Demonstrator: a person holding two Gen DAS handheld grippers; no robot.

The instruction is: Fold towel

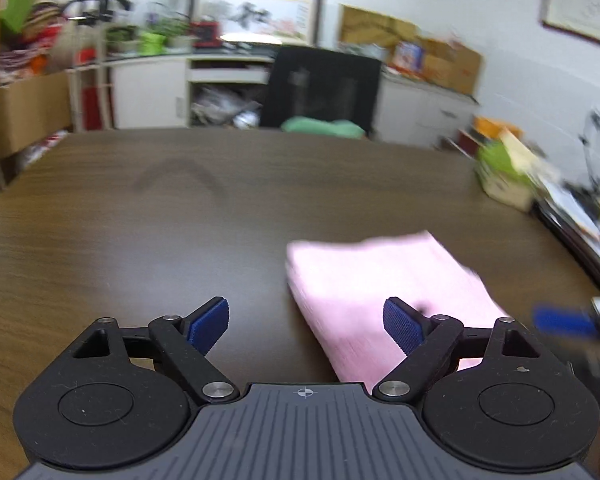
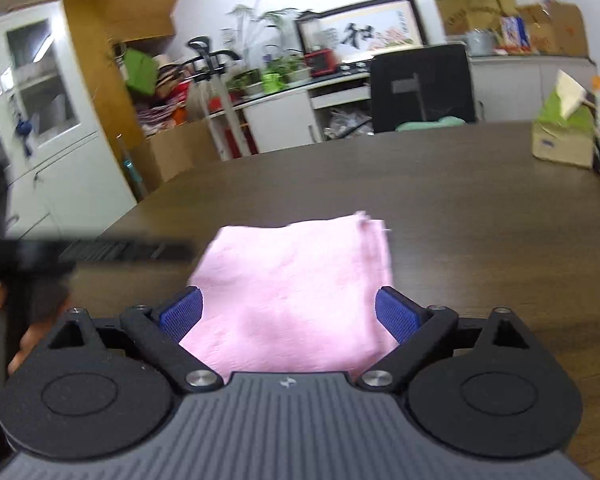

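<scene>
A pink towel [image 1: 384, 280] lies folded into a small thick rectangle on the dark wooden table [image 1: 160, 220]. In the left wrist view it sits ahead and to the right of my left gripper [image 1: 306, 326], which is open and empty above the table. In the right wrist view the towel [image 2: 296, 284] lies flat right ahead of my right gripper [image 2: 288, 314], which is open with its blue pads either side of the towel's near end, above it and holding nothing. The right gripper's blurred blue tip [image 1: 564, 320] shows at the right edge of the left view.
A tissue box [image 2: 564, 136] stands at the table's far right, next to papers and clutter [image 1: 580, 216]. A black office chair [image 1: 324, 88] with a green cushion stands behind the far edge. Cabinets, boxes and plants line the walls. The blurred left gripper [image 2: 80, 250] shows at left.
</scene>
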